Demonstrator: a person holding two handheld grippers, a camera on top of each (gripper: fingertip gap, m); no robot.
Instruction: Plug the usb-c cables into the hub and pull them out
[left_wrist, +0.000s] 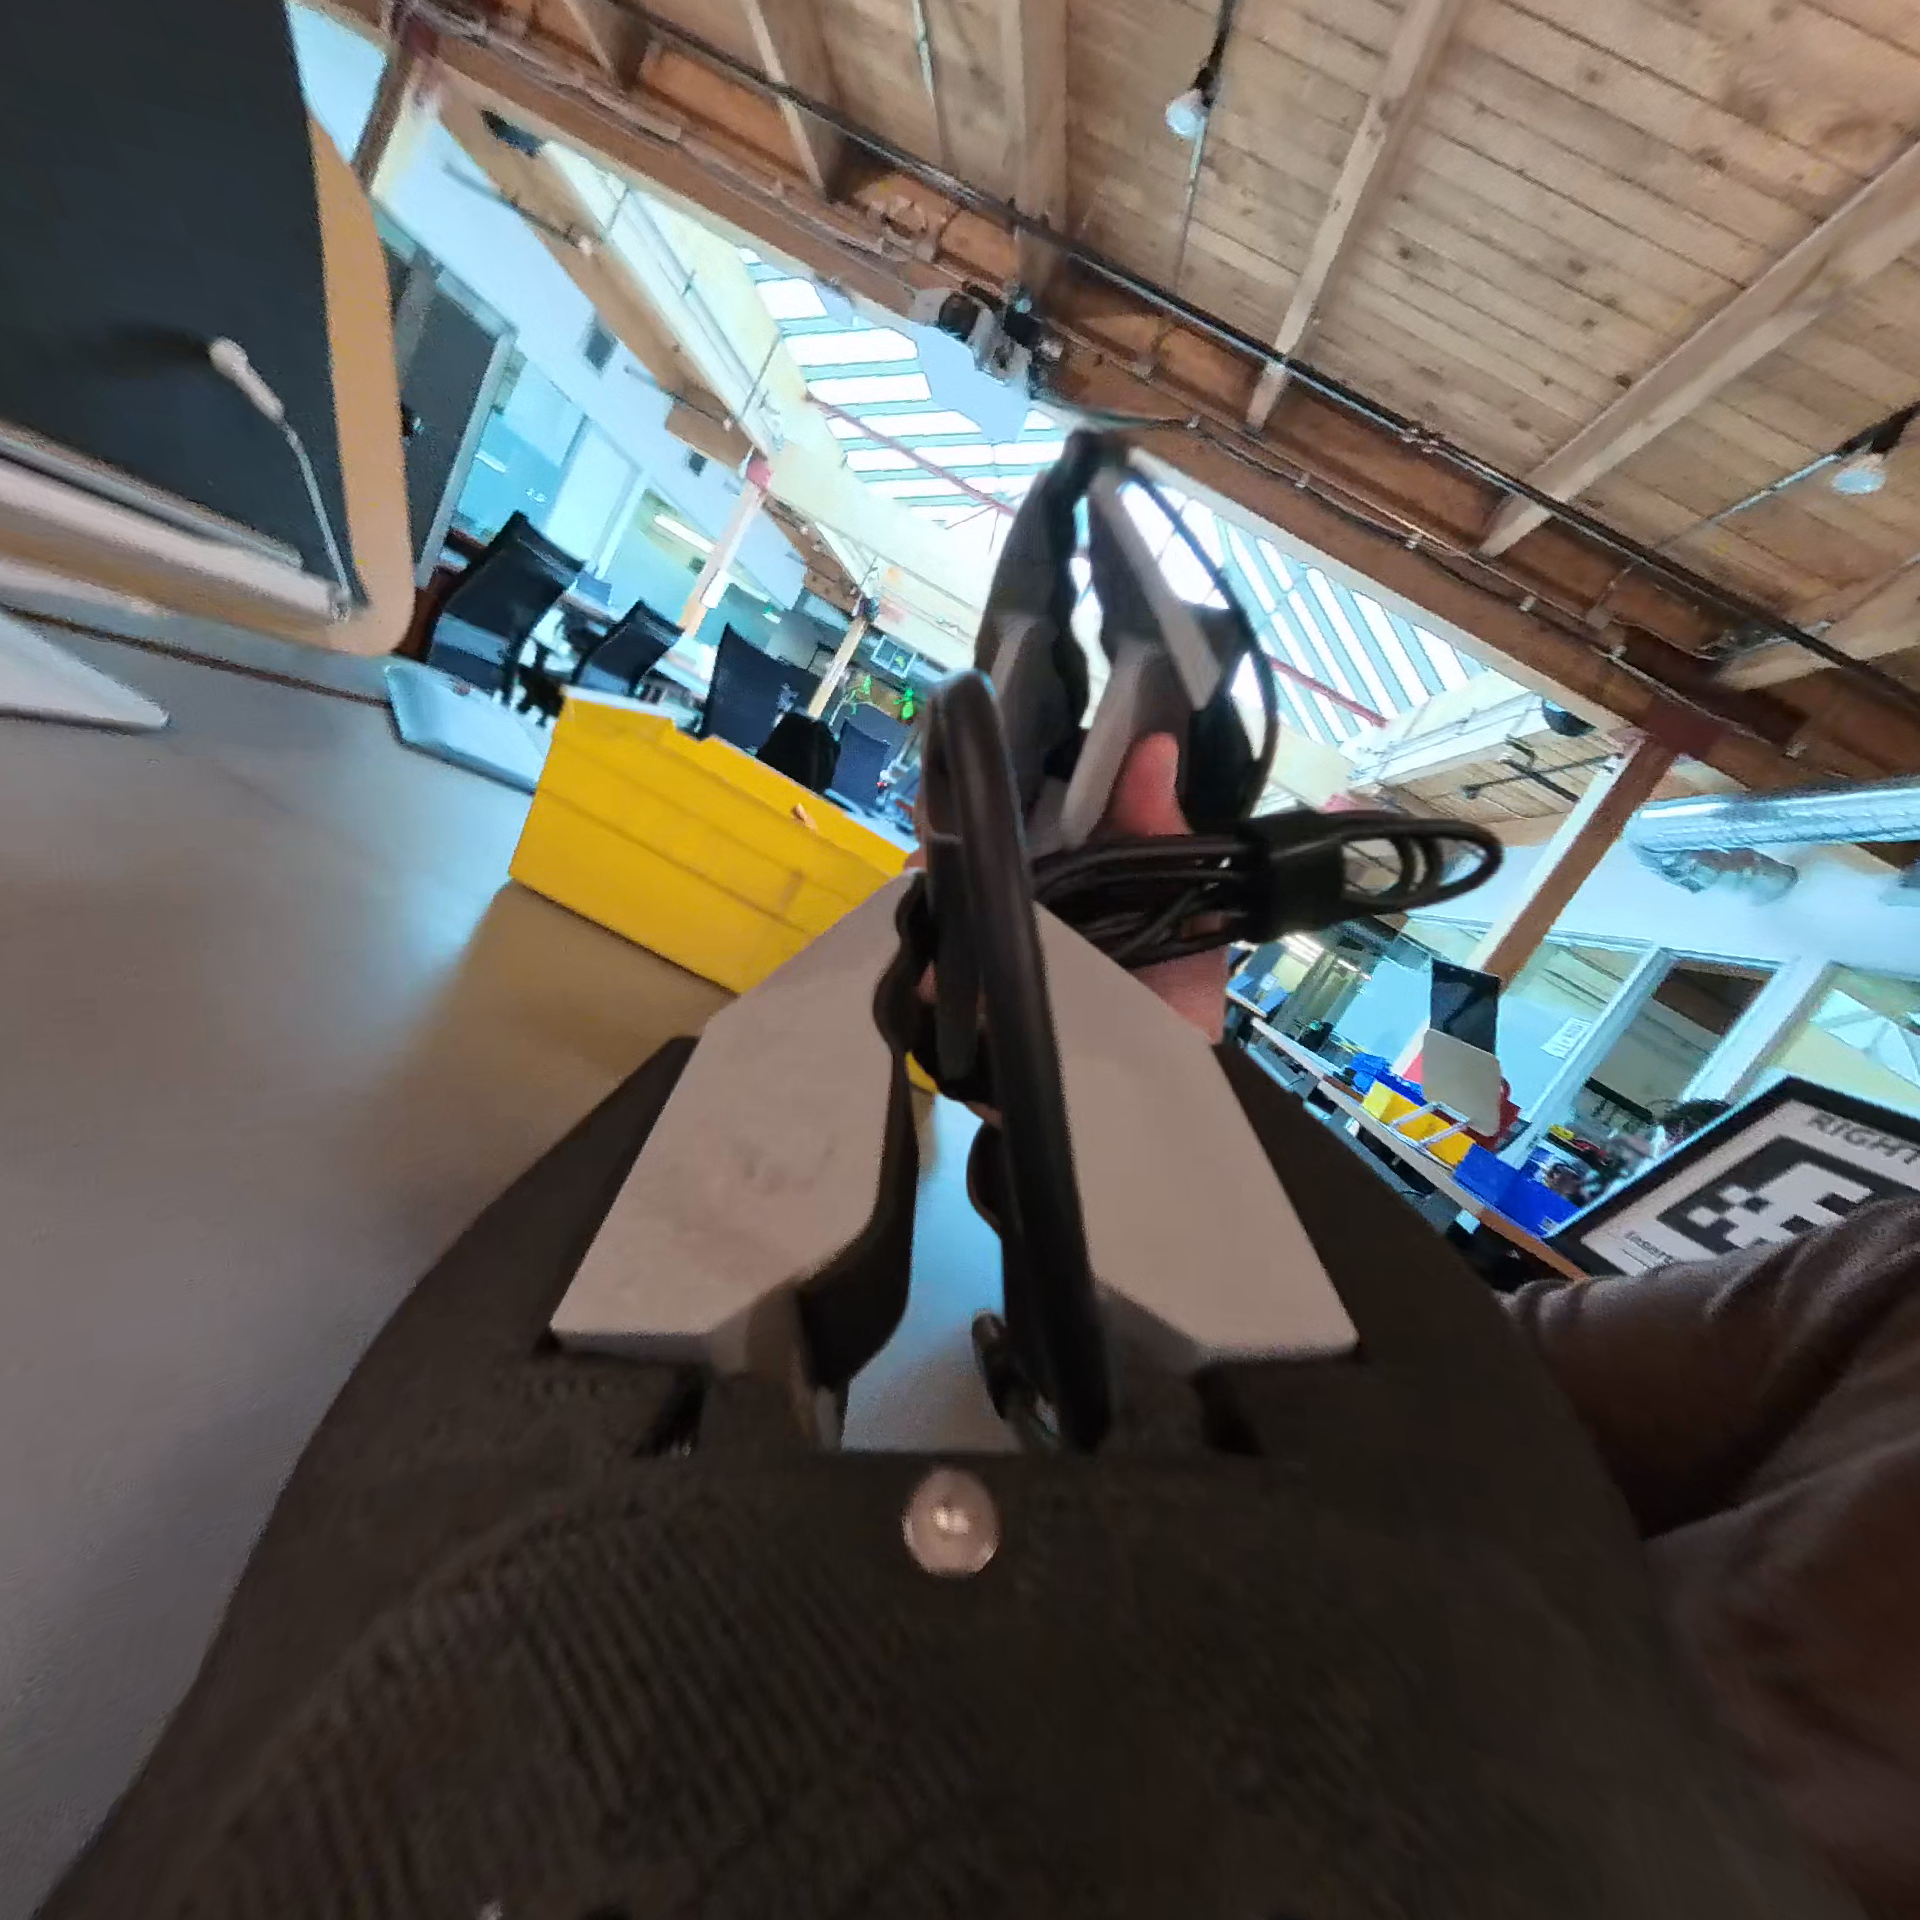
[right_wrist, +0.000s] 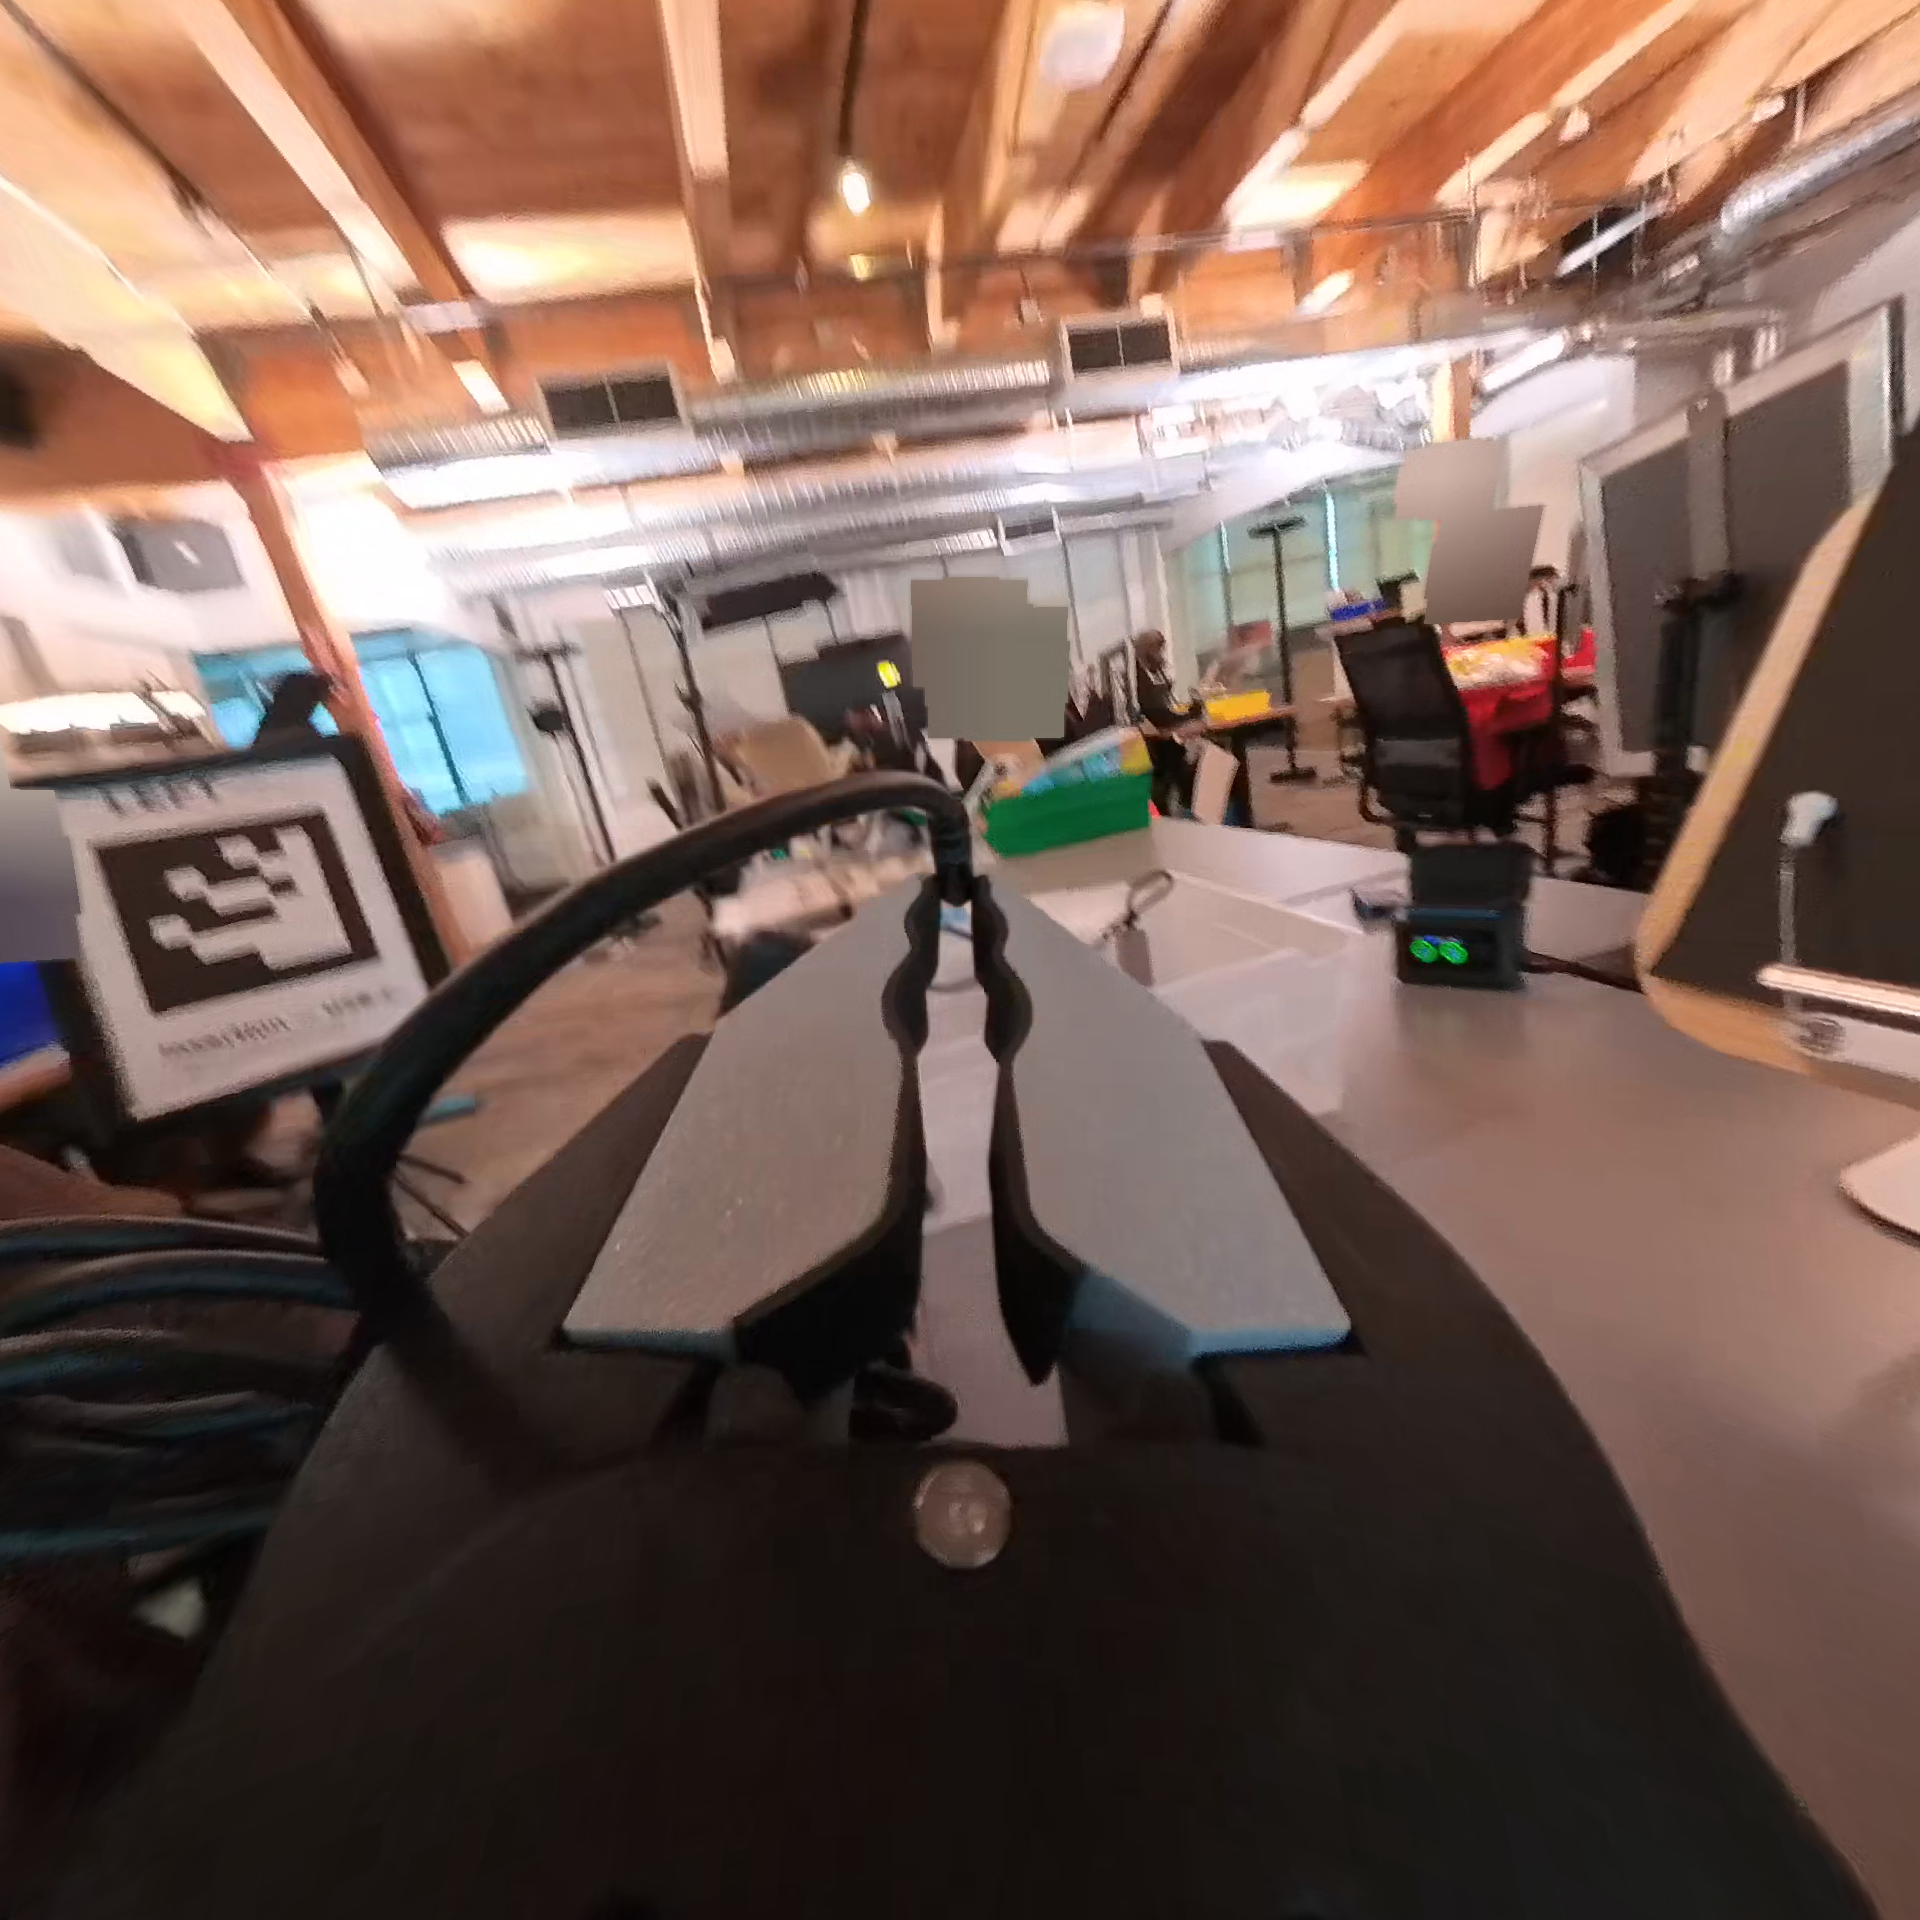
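Note:
My left gripper (left_wrist: 951, 935) is raised and tilted towards the ceiling, shut on a black cable (left_wrist: 1023, 1143) that runs up between its fingers. The cable loops over the tips into a tied bundle (left_wrist: 1278, 862). Beyond it, my right gripper (left_wrist: 1086, 468) points up, held by a hand (left_wrist: 1153, 779). In the right wrist view my right gripper (right_wrist: 956, 894) is shut on the end of a black cable (right_wrist: 582, 894) that arcs down to the left. The left gripper's marker plate (right_wrist: 229, 914) shows at the left. I cannot make out a hub in either view.
A grey table (left_wrist: 208, 935) carries a yellow bin (left_wrist: 675, 821) and a monitor (left_wrist: 156, 312). The right wrist view shows a white tray (right_wrist: 1226, 935), a green bin (right_wrist: 1070, 810), a black box with green lights (right_wrist: 1455, 935) and the monitor (right_wrist: 1818, 779). People and chairs stand far behind.

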